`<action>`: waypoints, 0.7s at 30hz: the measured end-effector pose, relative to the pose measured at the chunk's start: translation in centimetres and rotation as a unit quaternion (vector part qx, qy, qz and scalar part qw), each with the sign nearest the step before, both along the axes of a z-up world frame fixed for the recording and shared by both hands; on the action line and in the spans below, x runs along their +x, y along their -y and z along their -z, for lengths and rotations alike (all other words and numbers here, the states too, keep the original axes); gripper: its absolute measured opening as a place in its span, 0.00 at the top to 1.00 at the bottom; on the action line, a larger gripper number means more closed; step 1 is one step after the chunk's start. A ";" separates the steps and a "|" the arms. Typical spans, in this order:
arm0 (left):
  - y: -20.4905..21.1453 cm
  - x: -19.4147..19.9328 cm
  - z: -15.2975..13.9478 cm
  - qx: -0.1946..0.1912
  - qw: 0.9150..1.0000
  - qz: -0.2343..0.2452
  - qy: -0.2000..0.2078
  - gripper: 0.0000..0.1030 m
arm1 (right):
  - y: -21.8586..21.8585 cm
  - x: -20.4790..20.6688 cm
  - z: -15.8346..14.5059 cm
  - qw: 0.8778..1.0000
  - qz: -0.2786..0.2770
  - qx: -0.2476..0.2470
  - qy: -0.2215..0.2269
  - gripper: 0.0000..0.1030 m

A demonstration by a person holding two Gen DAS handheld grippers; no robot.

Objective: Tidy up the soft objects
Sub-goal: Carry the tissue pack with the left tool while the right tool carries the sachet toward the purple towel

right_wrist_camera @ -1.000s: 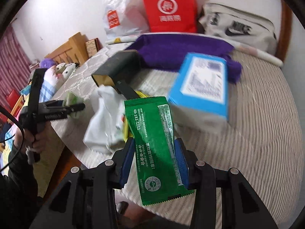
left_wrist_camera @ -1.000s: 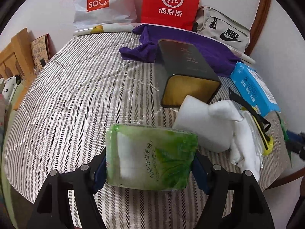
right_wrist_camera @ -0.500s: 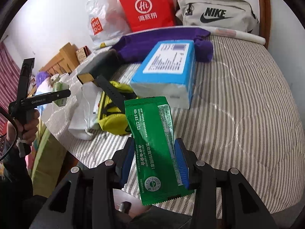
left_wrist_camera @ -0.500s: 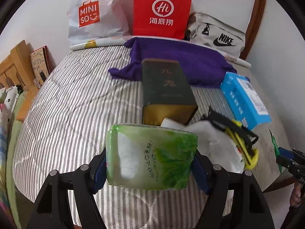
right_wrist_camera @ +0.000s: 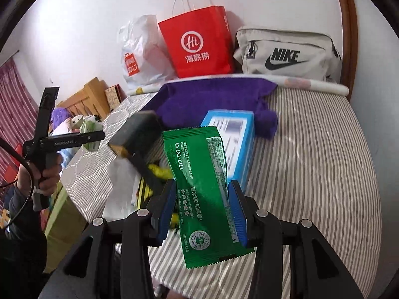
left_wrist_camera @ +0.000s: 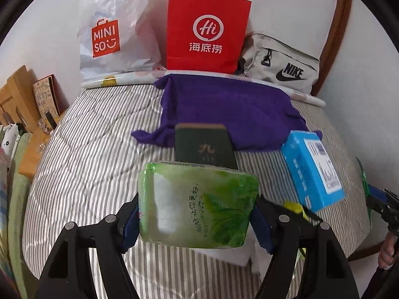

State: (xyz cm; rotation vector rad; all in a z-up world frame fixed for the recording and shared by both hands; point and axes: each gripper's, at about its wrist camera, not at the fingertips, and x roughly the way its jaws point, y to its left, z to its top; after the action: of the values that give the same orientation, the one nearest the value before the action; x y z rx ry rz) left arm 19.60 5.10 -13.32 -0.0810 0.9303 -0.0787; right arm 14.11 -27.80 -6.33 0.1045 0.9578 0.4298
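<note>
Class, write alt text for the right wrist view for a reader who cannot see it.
The right tongs grip a dark green sachet above a striped bed. Beyond lie a blue tissue pack and purple cloth; a red paper bag and grey Nike pouch stand against the wall.

White walls [left_wrist_camera: 286, 5], striped bed [left_wrist_camera: 94, 149], possibly a red curtain [right_wrist_camera: 15, 114].

My left gripper [left_wrist_camera: 198, 220] has matte black angular arms, each with two round silver screw heads, and blue ribbed pads [left_wrist_camera: 131, 224] on the inner faces. My right gripper [right_wrist_camera: 203, 214] is built alike. At nine o'clock in the right view, the left tool's black handle carries white lettering and a black cable, above a dark sleeve [right_wrist_camera: 22, 239].
</note>
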 end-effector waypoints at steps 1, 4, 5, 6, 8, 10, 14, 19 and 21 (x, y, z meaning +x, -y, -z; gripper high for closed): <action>0.0 0.4 0.0 0.002 1.000 0.000 -0.001 0.29 | -0.1 0.9 0.0 1.000 0.003 0.003 -0.001 0.59; -0.4 1.7 0.0 0.013 1.000 -0.005 -0.005 0.29 | -0.4 3.0 -0.3 1.000 0.009 0.008 -0.002 0.59; -0.7 2.3 -0.1 0.010 1.000 -0.010 -0.003 0.29 | -0.6 3.6 -0.4 1.000 0.010 0.006 0.001 0.59; -0.9 2.6 -0.2 0.006 1.000 -0.011 -0.002 0.29 | -0.8 4.5 -0.5 1.000 0.010 0.005 0.003 0.59; -1.3 3.7 -0.3 -0.005 1.000 -0.012 0.000 0.29 | -1.1 5.8 -0.7 1.000 0.011 0.008 0.002 0.59; -1.6 4.9 -0.2 -0.012 1.000 -0.013 -0.004 0.29 | -1.6 7.5 -0.8 1.000 0.011 0.008 0.001 0.59; -1.7 7.1 0.0 -0.025 1.000 -0.015 -0.007 0.29 | -2.4 10.1 -0.8 1.000 0.012 0.003 0.000 0.59; -1.7 9.8 0.2 -0.034 0.999 -0.009 -0.015 0.29 | -3.0 13.8 -0.3 1.000 0.019 0.011 -0.011 0.59; -1.5 11.0 0.2 -0.032 0.999 -0.004 -0.014 0.29 | -3.0 14.9 -0.1 0.999 0.022 0.017 -0.018 0.59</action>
State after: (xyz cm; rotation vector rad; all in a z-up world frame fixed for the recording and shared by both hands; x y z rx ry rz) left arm 30.60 6.59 -13.55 -0.1451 0.9557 -0.1000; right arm 29.01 -24.76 -6.26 0.1638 0.9823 0.4050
